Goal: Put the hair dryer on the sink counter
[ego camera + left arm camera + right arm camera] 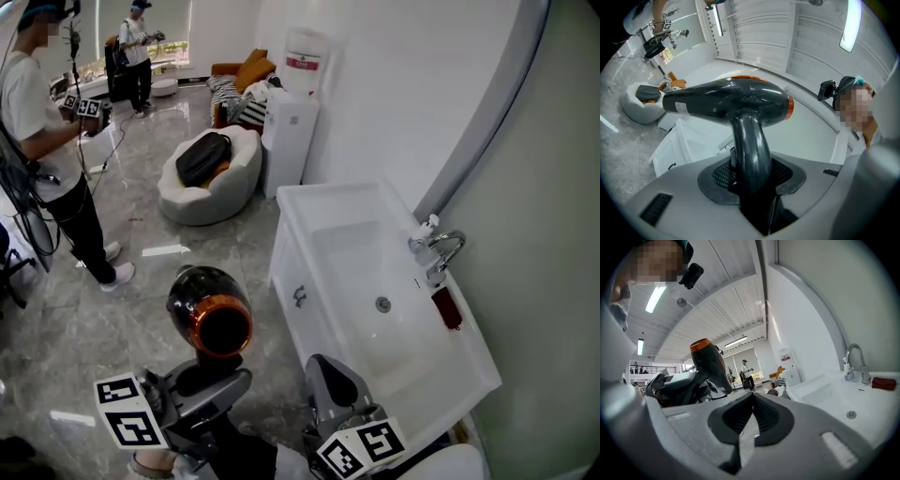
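Note:
A black hair dryer (208, 314) with an orange ring at its rear stands upright in my left gripper (208, 380), left of the white sink cabinet. In the left gripper view the jaws are shut on the handle of the hair dryer (731, 101), and the left gripper (752, 180) holds it with its body lying crosswise above. My right gripper (328, 375) sits low near the cabinet's front corner. In its own view the right gripper (751, 401) is shut with nothing between the pads, and the hair dryer (705, 362) shows to its left. The sink counter (300, 202) lies ahead to the right.
A chrome faucet (441, 248) and a dark red item (446, 307) sit on the counter's wall side. Beyond it stand a water dispenser (292, 122) and a white beanbag (208, 187) with a black bag on it. A person (47, 141) stands at the left.

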Tool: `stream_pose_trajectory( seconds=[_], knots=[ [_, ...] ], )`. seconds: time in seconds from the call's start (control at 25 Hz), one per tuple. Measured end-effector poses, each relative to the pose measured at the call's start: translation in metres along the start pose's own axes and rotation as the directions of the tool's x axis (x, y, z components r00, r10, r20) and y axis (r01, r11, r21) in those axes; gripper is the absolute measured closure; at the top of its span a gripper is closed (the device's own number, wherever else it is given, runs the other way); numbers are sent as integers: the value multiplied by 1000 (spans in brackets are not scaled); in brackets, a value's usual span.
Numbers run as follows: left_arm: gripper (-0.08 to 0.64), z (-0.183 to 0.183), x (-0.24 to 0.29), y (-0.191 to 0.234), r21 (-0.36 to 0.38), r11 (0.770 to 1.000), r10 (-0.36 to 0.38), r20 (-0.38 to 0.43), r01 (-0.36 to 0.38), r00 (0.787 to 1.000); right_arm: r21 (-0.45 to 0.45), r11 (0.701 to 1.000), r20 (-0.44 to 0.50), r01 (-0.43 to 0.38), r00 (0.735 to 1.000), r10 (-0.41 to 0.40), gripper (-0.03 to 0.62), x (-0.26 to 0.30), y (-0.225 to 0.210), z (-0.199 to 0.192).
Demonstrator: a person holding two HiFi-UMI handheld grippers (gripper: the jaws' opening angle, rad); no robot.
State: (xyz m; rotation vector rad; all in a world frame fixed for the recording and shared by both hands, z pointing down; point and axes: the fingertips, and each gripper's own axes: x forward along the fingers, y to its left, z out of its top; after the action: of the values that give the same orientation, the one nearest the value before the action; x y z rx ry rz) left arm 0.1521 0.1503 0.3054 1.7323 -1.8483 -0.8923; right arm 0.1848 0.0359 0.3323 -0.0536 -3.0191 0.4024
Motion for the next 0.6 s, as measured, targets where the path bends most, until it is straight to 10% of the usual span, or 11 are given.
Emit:
stream_pose_trajectory(
  seconds=[0.6],
  knots=[
    [393, 15, 21, 29, 5, 1000, -14, -20, 14, 1000, 11, 999, 12, 41, 999, -41, 595, 22, -25, 1]
  ],
)
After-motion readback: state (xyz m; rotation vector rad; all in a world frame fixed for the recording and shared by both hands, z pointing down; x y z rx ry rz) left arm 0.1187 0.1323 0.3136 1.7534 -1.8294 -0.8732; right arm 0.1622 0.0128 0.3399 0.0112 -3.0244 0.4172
